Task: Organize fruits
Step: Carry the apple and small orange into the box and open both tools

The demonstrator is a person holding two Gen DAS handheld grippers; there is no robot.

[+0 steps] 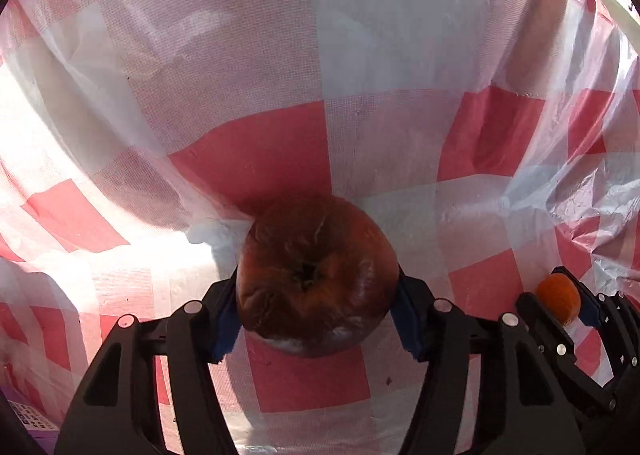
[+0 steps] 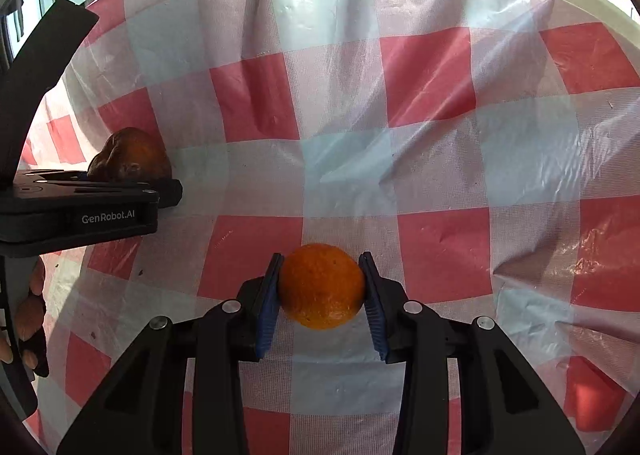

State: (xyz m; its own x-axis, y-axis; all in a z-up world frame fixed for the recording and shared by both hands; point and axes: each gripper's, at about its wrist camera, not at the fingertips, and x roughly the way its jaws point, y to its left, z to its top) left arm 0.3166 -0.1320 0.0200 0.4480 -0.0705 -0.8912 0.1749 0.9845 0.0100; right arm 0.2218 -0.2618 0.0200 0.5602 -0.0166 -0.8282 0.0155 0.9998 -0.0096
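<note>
Left wrist view showed the left gripper (image 1: 316, 295) clamping a wrinkled, dimple-up dark apple (image 1: 316, 279), while at 3 o'clock the right gripper (image 2: 321, 287) squeezed a round, pebbled orange (image 2: 321, 285) over glossy checked cloth (image 1: 360, 55).

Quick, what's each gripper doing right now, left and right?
Left gripper: shut on the wrinkled dark red fruit.
Right gripper: shut on the orange.

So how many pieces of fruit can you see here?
2: a wrinkled dark red fruit in the left gripper, and an orange in the right gripper. Others may lie outside the views.
</note>
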